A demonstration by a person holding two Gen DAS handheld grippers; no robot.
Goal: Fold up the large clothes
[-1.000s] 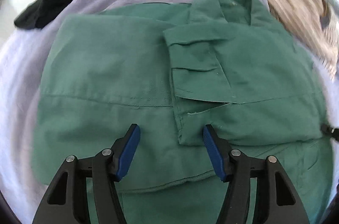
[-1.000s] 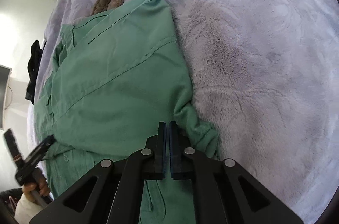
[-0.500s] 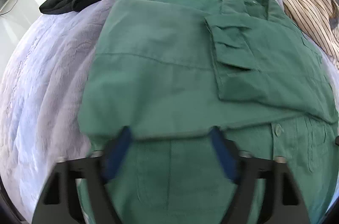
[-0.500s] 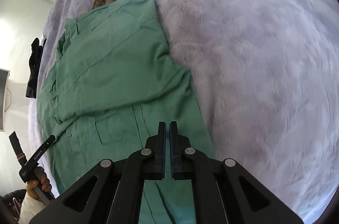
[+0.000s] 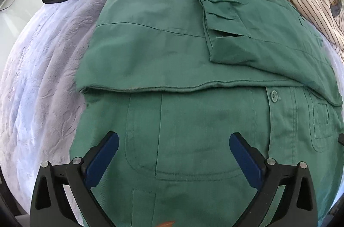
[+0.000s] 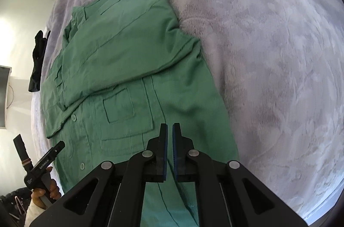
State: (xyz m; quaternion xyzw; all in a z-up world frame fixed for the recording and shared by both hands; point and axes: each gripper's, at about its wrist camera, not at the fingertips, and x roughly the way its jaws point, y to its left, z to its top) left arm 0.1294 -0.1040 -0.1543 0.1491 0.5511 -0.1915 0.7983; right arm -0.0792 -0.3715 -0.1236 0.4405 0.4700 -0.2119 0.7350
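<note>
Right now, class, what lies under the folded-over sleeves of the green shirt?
Under the folded sleeves lies the front of the green shirt: below the fold a button and a chest pocket show. The upper chest is covered. The purple blanket lies beneath everything.

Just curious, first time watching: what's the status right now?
Left hand-held gripper opening, empty; right hand-held gripper shut, empty. Green cotton button-up shirt half folded. Nothing blocking.

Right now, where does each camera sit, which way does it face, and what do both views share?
Left wrist: on the left gripper, steeply down at the green shirt; own opening jaws, nothing between.
Right wrist: on the shut right gripper, down over the shirt's edge and purple blanket; a hand at lower left.
Shared: shirt, blanket, striped fabric.
</note>
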